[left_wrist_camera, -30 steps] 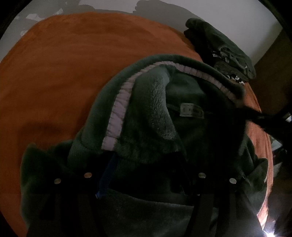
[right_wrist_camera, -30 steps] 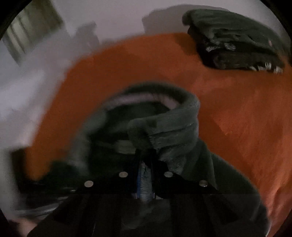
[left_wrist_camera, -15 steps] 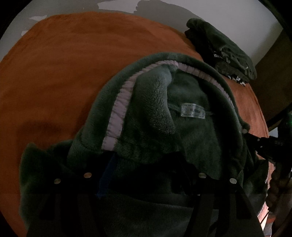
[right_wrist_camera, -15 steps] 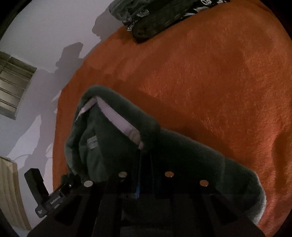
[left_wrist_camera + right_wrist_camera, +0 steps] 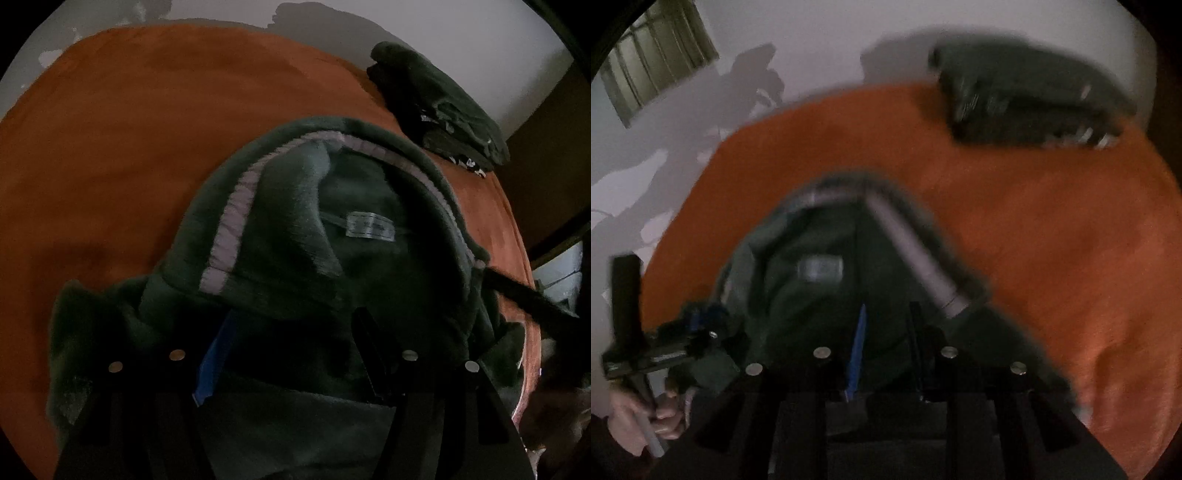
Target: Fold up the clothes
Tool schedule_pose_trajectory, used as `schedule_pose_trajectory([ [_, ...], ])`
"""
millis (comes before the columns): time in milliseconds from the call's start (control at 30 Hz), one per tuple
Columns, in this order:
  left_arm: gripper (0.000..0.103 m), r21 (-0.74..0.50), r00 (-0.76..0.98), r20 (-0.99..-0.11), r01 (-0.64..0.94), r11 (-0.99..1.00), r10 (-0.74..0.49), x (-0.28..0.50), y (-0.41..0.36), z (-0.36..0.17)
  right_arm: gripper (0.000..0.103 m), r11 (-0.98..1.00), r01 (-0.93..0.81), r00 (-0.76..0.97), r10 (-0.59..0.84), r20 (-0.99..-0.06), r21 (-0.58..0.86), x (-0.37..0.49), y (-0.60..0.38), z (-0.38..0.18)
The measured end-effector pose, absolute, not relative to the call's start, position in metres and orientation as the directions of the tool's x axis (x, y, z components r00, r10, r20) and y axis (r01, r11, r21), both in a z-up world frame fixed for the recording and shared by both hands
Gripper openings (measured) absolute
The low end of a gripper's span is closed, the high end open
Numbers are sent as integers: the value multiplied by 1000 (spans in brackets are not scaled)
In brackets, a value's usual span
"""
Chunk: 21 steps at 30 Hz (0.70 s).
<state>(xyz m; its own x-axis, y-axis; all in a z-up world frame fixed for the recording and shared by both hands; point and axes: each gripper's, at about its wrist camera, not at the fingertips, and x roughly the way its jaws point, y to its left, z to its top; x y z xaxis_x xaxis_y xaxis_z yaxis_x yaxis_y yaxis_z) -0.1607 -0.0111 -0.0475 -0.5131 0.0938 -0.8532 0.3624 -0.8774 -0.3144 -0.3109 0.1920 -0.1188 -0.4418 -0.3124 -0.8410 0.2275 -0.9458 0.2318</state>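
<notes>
Dark green fleece garment (image 5: 303, 229) bunched on orange plush bedcover (image 5: 122, 140), pinched by spread left gripper (image 5: 291, 332); right gripper (image 5: 886, 332) just opening, fleece between.

A dim room is shown. A plain pale grey wall (image 5: 849, 44), crossed by soft shadows, is seen behind an orange velvety bed cover (image 5: 129, 140). A barred window (image 5: 657, 55) is set upper left.

- The right wrist view is motion-blurred: the label (image 5: 820, 268) inside the green fleece garment (image 5: 798, 295) cannot be read.
- Left gripper's fingertips (image 5: 295, 354) lie buried under dark fleece.
- Folded clothes stack (image 5: 1027, 103) ahead smears.
</notes>
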Motion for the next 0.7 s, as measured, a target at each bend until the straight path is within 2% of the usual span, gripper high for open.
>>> schedule_pose_trajectory([
  [67, 66, -309, -508, -856, 358, -881, 94, -160, -9, -44, 21, -954, 204, -379, -283, -881, 218, -325, 190, -149],
  [133, 66, -301, -508, -857, 347, -888, 92, -156, -6, -37, 21, -955, 175, -363, -288, -886, 239, -337, 188, -153],
  [233, 66, -265, -502, -862, 312, -912, 79, -131, -2, -20, 21, -932, 216, -412, -358, -838, 292, -314, 190, -109],
  [333, 66, -246, -486, -870, 295, -923, 77, -84, 1, -7, 22, -927, 289, -490, -356, -796, 237, -261, 200, -61],
  [433, 66, -267, -477, -872, 273, -924, 111, -7, 7, -3, 28, -914, 306, -492, -390, -778, 264, -198, 213, -40],
  [600, 66, -183, -371, -925, 252, -950, 80, 93, 25, -18, 31, -917, 256, -444, -393, -805, 307, -90, 242, -62],
  [700, 66, -194, -341, -935, 279, -940, 91, 140, 36, -23, 31, -927, 169, -441, -374, -816, 334, -38, 260, -80],
])
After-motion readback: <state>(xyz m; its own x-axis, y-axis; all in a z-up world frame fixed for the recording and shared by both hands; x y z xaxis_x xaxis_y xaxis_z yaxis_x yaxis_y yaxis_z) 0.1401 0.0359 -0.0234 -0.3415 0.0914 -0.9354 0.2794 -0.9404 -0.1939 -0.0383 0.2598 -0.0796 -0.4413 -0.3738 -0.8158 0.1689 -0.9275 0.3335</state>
